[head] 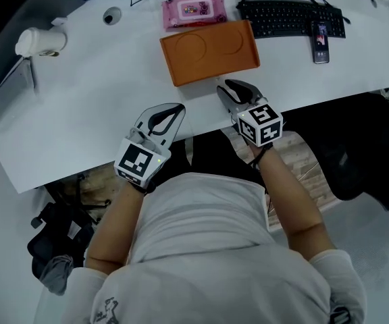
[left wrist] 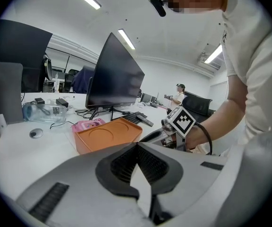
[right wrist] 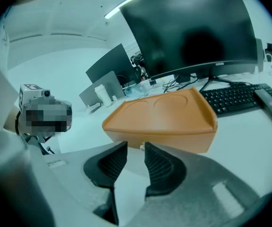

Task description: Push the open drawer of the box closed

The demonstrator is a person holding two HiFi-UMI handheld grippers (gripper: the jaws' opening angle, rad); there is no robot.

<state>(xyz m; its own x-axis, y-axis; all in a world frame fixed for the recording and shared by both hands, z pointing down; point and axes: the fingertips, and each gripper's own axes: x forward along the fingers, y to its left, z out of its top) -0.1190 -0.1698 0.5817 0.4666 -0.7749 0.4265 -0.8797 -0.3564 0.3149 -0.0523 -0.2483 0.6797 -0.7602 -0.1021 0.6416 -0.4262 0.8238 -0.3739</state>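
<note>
Box (head: 208, 52), orange with two round hollows in its top, lies on the white desk (head: 80, 106). Its near face looks flush, and a small pale knob (right wrist: 141, 146) shows low on that face. The right gripper (head: 227, 85) sits just in front of the box, near its right corner and pointing at that face. Its jaws stand a narrow way apart with nothing between the pads, and its tips are close to the knob but not on it. The left gripper (head: 178, 107) rests in front of the box and to its left, apart from it, with its jaws together and empty. Behind the box lies a pink pack (head: 194, 9). A keyboard (head: 289, 17) and a phone (head: 321, 42) lie behind it to the right.
</note>
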